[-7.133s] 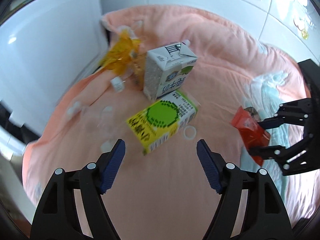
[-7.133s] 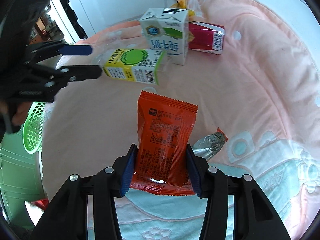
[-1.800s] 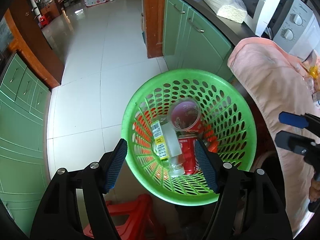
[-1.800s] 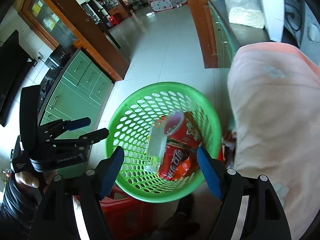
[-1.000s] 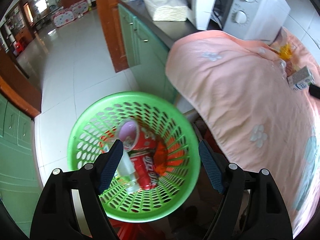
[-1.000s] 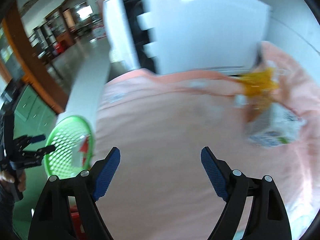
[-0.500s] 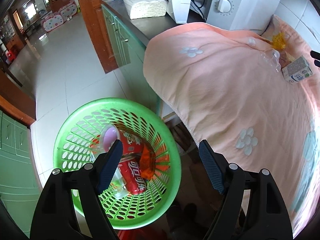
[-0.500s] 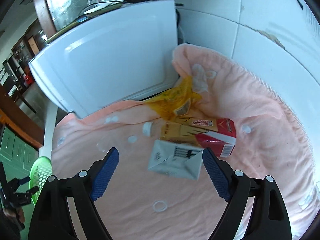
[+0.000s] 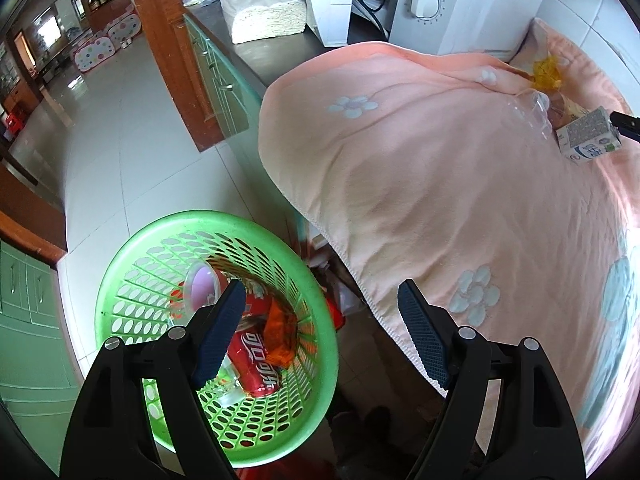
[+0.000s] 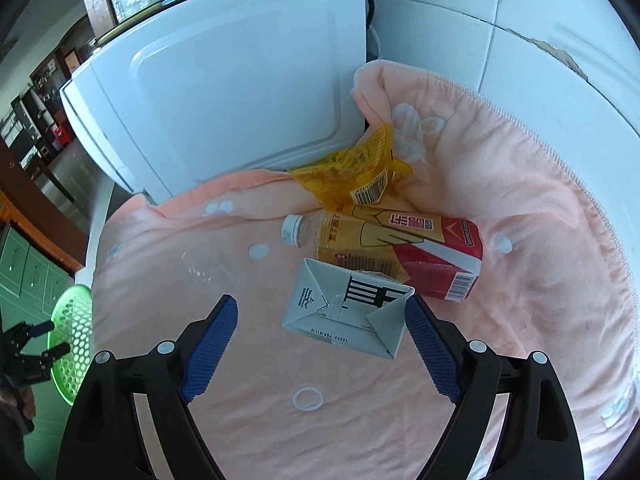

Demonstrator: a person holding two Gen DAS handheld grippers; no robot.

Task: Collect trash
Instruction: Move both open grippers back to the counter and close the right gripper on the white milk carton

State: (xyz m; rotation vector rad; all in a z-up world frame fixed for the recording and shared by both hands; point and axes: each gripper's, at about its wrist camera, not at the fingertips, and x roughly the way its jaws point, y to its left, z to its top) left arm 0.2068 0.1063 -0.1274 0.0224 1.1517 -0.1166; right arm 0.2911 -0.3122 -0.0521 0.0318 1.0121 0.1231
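Right gripper [image 10: 320, 340] fingers apart, empty, over white carton [image 10: 346, 320]; right finger crowds its corner, could shove it.

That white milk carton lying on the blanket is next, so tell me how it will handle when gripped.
The white milk carton lies on its side with flat faces, so it probably won't roll. Its folded paperboard looks thin and likely dents under a hard squeeze. As trash it is probably empty and light, and may slide on the soft pink blanket if nudged.
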